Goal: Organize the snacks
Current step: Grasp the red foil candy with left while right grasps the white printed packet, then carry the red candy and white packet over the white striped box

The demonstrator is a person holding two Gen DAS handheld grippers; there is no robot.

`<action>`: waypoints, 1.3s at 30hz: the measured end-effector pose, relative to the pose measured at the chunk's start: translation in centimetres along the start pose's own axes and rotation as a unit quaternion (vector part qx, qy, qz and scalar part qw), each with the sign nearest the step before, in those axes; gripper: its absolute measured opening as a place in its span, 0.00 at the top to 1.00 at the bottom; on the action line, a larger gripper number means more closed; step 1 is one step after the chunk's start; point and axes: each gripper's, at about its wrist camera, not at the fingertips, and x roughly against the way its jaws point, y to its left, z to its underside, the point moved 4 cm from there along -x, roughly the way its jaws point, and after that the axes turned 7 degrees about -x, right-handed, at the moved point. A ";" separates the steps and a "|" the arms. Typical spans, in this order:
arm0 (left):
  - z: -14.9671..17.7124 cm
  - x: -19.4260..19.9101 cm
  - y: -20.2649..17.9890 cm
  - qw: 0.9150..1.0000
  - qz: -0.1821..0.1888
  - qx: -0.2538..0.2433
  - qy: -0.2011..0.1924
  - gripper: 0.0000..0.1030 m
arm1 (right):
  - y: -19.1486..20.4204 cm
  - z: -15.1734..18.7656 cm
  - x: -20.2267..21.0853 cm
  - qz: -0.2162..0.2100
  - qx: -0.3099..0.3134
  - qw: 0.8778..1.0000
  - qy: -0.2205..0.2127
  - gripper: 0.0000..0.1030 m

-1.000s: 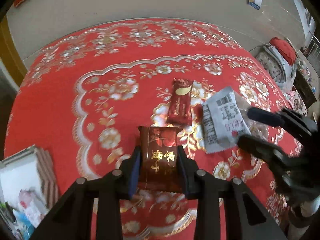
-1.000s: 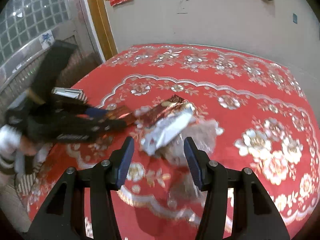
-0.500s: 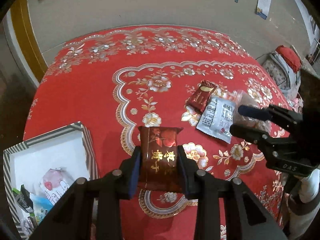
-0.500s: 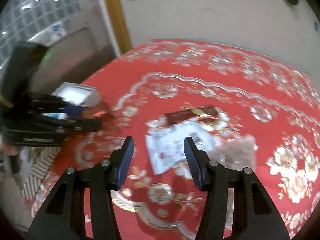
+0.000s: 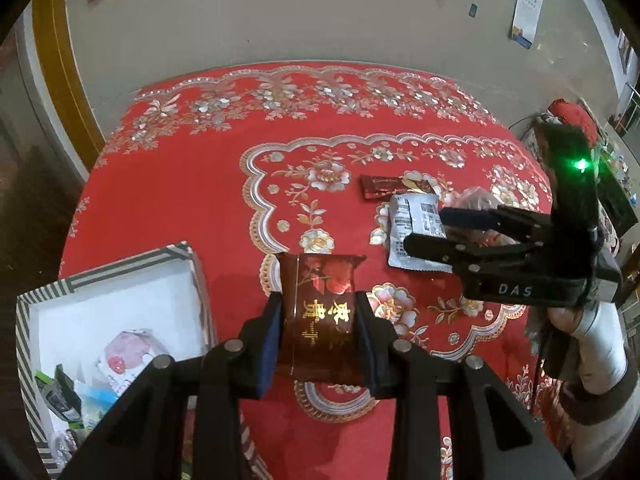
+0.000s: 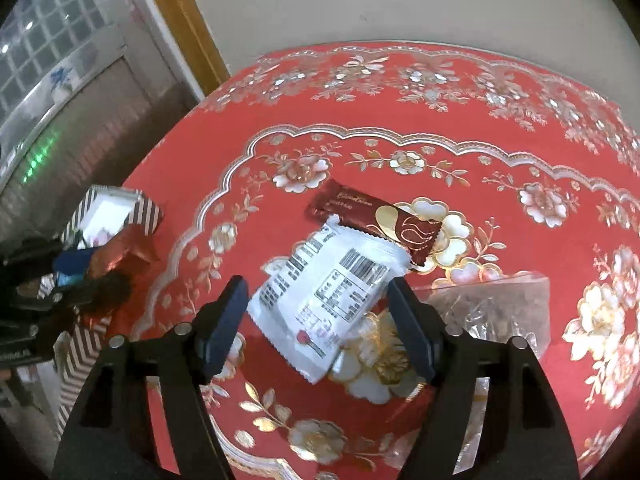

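Left wrist view: left claw (image 5: 319, 334) grips the brown packet (image 5: 322, 312), due for the striped box (image 5: 108, 276); right claw (image 6: 320, 320), just widened, straddles the white packet (image 6: 324, 300) ungripped.

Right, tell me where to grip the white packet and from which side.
Grip the white packet across its short width, mid-body, coming from above. It lies flat on the cloth, its long axis running away between the fingers, and the right gripper, jaws just opened, already straddles it. Stay below the top corner near the maroon bar.
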 end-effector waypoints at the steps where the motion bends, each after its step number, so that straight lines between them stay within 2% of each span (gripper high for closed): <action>1: 0.0 0.1 0.1 1.000 -0.001 0.000 -0.002 0.65 | 0.0 0.1 0.0 0.006 -0.003 1.000 -0.002 0.29; 10: 0.1 0.2 1.0 1.000 -0.006 0.021 -0.013 0.65 | 1.8 -0.3 -2.0 0.064 0.019 0.998 -0.024 0.29; 12: 0.3 0.5 1.0 1.000 -0.007 0.025 -0.015 0.65 | 1.8 -0.1 -2.0 0.073 0.040 0.996 -0.032 0.37; 13: 0.4 0.7 0.9 0.999 -0.008 0.026 -0.017 0.65 | 1.7 0.1 -1.8 0.077 0.052 0.995 -0.034 0.44; 14: 0.5 0.9 0.8 0.999 -0.009 0.026 -0.019 0.65 | 1.5 0.3 -1.5 0.070 0.058 0.995 -0.034 0.48; 22: 2.2 3.0 0.0 0.998 -0.015 0.033 -0.043 0.65 | 1.5 3.7 2.6 0.026 0.063 0.996 -0.053 0.48; 27: 3.8 4.2 -0.8 0.997 -0.038 0.029 -0.053 0.65 | 3.7 5.9 4.2 -0.003 0.076 0.995 -0.065 0.48; 33: 5.4 6.5 -1.4 0.993 -0.083 0.021 -0.080 0.65 | 6.0 7.8 5.1 -0.032 0.088 0.993 -0.072 0.48; 39: 7.2 8.2 -1.3 0.990 -0.096 0.032 -0.095 0.65 | 8.9 8.9 5.3 -0.049 0.113 0.990 -0.071 0.48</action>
